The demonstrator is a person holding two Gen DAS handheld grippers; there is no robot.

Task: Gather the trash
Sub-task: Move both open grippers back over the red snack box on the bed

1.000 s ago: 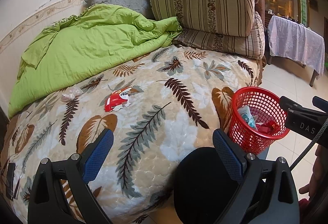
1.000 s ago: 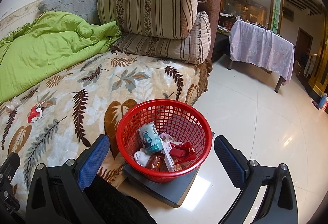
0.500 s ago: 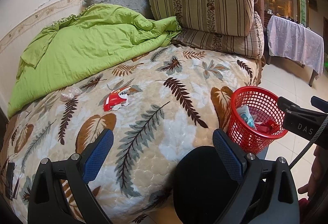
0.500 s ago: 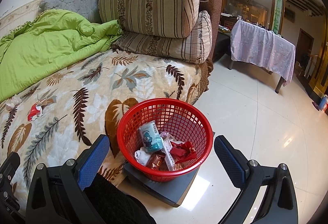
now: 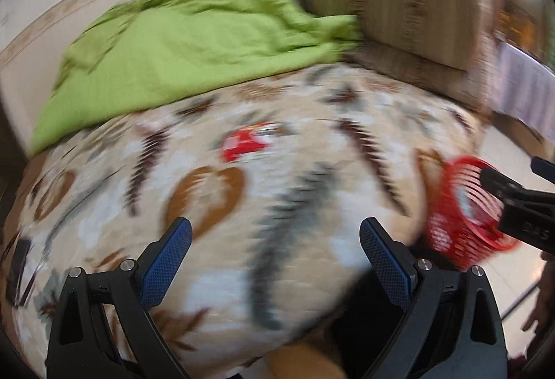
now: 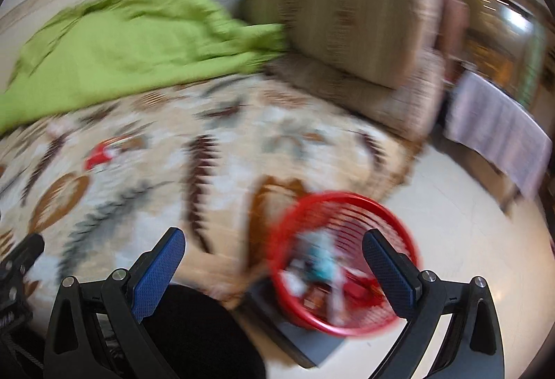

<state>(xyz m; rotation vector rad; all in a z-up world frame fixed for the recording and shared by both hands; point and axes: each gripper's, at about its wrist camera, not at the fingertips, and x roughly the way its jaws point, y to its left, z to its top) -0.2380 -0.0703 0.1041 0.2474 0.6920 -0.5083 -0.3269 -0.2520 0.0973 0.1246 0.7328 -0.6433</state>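
Both views are now smearing with motion where half a second ago they were sharp, and the red wrapper on the bed is sitting nearer the frame centre, so the person is probably swinging in to collect it. The left hand-held gripper and right hand-held gripper are both gaping wide, holding nothing, while the basket is standing on the floor beside the bed.

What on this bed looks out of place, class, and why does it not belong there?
A red and white wrapper lies loose on the leaf-patterned bedspread, apart from the red basket on the floor that already holds other trash. Both views are blurred, so smaller litter cannot be confirmed. Both grippers are open and empty.
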